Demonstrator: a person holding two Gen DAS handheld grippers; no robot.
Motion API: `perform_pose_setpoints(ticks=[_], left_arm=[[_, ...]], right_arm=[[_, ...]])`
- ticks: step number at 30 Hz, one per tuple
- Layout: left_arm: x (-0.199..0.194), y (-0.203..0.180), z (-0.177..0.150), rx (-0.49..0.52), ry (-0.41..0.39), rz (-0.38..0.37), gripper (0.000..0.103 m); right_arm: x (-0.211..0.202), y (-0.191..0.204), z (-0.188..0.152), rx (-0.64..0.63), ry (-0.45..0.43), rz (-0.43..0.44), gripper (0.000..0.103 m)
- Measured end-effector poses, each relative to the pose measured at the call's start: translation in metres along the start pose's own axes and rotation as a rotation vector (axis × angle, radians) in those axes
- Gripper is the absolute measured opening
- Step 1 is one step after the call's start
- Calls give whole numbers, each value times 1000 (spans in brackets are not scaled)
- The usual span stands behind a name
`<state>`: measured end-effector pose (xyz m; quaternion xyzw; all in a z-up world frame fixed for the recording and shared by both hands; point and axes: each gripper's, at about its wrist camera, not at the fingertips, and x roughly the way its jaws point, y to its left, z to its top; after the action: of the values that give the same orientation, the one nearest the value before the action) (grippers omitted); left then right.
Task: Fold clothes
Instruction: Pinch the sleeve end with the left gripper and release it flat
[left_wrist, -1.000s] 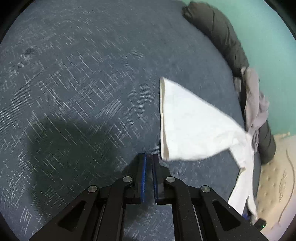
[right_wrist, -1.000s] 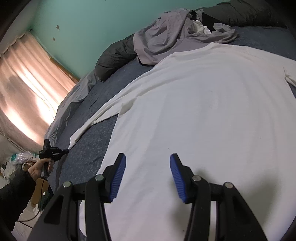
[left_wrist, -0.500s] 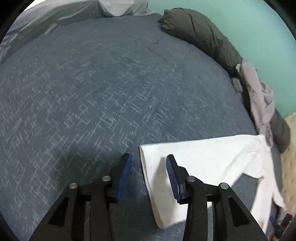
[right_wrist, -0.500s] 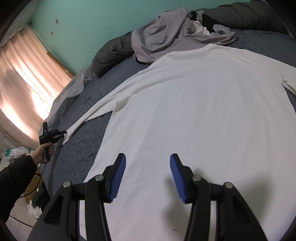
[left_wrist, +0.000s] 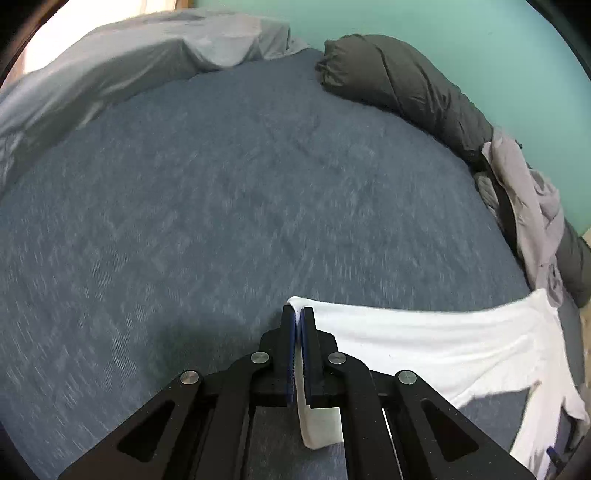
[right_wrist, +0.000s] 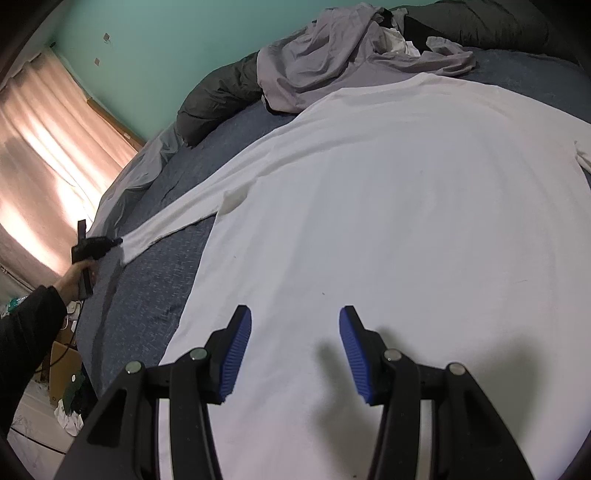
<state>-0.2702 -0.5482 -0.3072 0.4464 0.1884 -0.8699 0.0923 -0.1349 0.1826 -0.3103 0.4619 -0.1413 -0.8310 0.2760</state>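
Observation:
A white long-sleeved shirt (right_wrist: 406, 221) lies spread flat on the blue bed. Its left sleeve (left_wrist: 424, 332) stretches out toward the bed's edge. My left gripper (left_wrist: 298, 314) is shut on the sleeve cuff; a strip of white cloth hangs out below the closed blue pads. In the right wrist view that same left gripper (right_wrist: 118, 242) shows far off at the sleeve end, held by a hand in a dark sleeve. My right gripper (right_wrist: 295, 332) hovers open just above the shirt's body, with nothing between its fingers.
A grey garment (right_wrist: 332, 62) lies crumpled at the shirt's far side, over a rolled dark duvet (left_wrist: 406, 85) against the green wall. A pale grey sheet (left_wrist: 110, 74) bunches at the bed's far end. Pink curtains (right_wrist: 44, 147) and floor clutter sit left of the bed.
My left gripper, shut with nothing in it a second ago, opened around the sleeve cuff and has now shut on it. The right gripper stayed open over the shirt.

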Motion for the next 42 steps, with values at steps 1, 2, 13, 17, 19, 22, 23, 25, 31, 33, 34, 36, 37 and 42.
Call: perform_pose_setpoints(ticks=[1,2,13,17,19,22,23,25,31,33,34,36,37,42], left_arm=[[3,-3,6,1,-3,6,3],[5,-5,10,0,-5,12,3],[3,40,2,-79,7,12,11],[-14,54,-5,-138,-17,-62,24],[-20,57,-14,-152,-1,-117,27],[-23,56,-31,-138,40,-152,32],[-22,56,-37,-139,56,-166,32],[-17,57,-47,-144,85,-180,33],[-7,58,-56,-149,114,-195,4],[-10,59,-54,-139,117,-181,4],[-13,61,-53,-135,117,-175,4],[-19,63,-49,-126,118,-162,4],[-22,65,-48,-122,118,-156,4],[-13,76,-48,-121,138,-126,4]], right_arm=[[1,0,0,-1,1,0,50],[1,1,1,-2,2,0,50],[9,4,4,-14,13,0,50],[7,7,3,-14,8,9,50],[6,9,2,-13,4,15,50],[3,12,2,-12,-2,24,50],[3,13,1,-11,-4,27,50],[1,14,1,-10,-8,33,50],[-12,18,2,-19,-26,34,50],[-17,16,2,-17,-32,28,50],[-18,15,2,-15,-34,26,50],[-21,11,2,-6,-38,23,50],[-22,9,1,-1,-39,22,50],[-26,0,-4,24,-43,17,50]])
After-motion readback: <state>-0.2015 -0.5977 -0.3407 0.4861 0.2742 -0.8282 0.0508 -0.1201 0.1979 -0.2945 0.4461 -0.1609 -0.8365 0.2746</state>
